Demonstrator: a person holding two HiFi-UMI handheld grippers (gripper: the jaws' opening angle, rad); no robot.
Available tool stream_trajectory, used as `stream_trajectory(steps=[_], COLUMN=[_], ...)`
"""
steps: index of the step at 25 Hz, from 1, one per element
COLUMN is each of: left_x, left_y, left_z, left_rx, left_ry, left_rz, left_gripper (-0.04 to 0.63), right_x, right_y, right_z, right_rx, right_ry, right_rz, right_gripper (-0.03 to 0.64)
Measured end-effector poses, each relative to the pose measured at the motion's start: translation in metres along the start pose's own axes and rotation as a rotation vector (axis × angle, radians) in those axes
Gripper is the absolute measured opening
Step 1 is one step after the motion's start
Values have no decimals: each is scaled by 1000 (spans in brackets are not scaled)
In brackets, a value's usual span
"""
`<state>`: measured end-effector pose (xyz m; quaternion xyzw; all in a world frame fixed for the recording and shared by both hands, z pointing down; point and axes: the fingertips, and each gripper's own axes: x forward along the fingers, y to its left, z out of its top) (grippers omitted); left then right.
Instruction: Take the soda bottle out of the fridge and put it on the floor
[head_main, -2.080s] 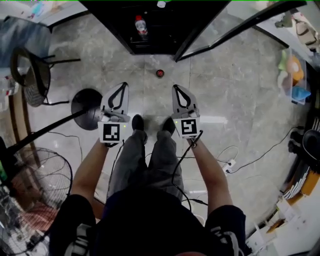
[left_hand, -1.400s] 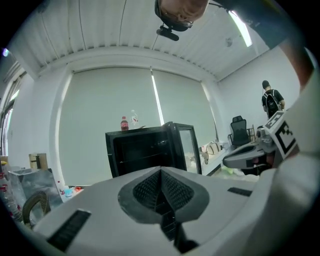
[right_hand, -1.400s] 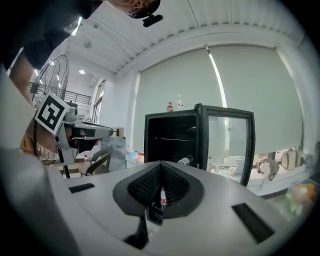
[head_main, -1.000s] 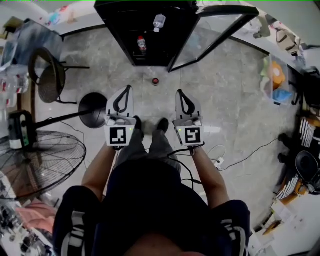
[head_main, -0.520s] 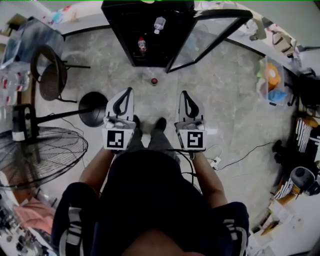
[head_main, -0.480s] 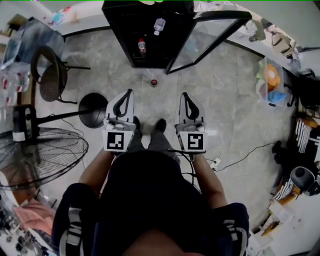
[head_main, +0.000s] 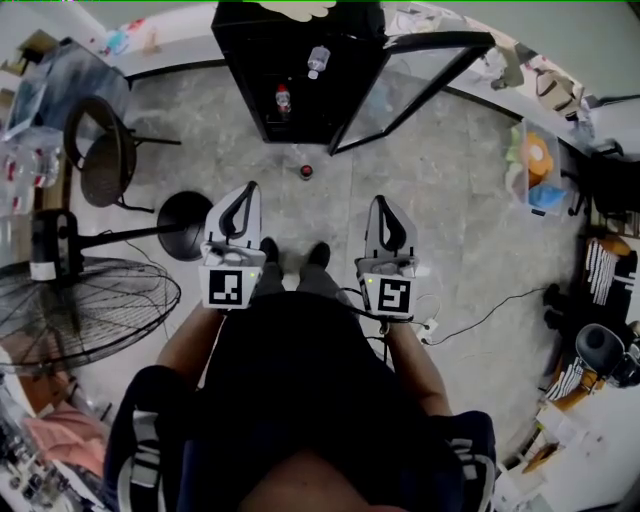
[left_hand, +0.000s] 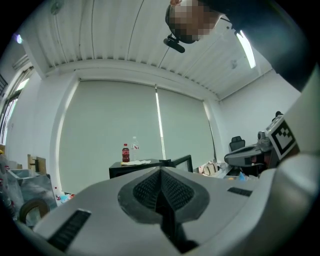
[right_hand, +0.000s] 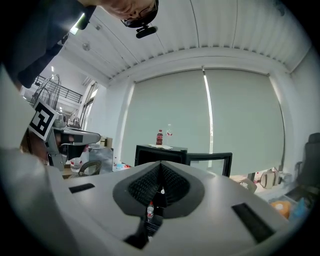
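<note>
Head view is showing a dark, red-capped soda bottle (head_main: 306, 171) standing on the grey stone floor (head_main: 450, 210) before the black fridge (head_main: 240, 60). The left gripper (head_main: 248, 187) and right gripper (head_main: 378, 199) are hanging pinched together, empty, so placement looks done.

Holding the left tongs (head_main: 249, 187) and the right tongs (head_main: 379, 201) out in front, side by side and apart, pointed level and forward. Reaching with the bare left forearm (head_main: 190, 345) and right forearm (head_main: 415, 360) from dark short sleeves. Showing both sets of jaws pressed together, tip to tip, with nothing gripped between them. Standing upright over both feet.
</note>
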<state>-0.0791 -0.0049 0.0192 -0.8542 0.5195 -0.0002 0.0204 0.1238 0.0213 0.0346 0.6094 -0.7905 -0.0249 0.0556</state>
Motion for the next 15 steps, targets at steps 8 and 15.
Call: stream_trajectory(steps=[8, 15], left_x=[1, -6], left_y=[9, 17], left_z=[3, 2], left_rx=[5, 12], left_ry=[-4, -2], left_rz=[34, 65], left_gripper=[23, 23], right_x=[1, 4], right_y=[-4, -8], right_z=[-2, 1], right_rx=[-24, -26], right_ry=[27, 40], right_rz=[-25, -44], right_gripper=[18, 18])
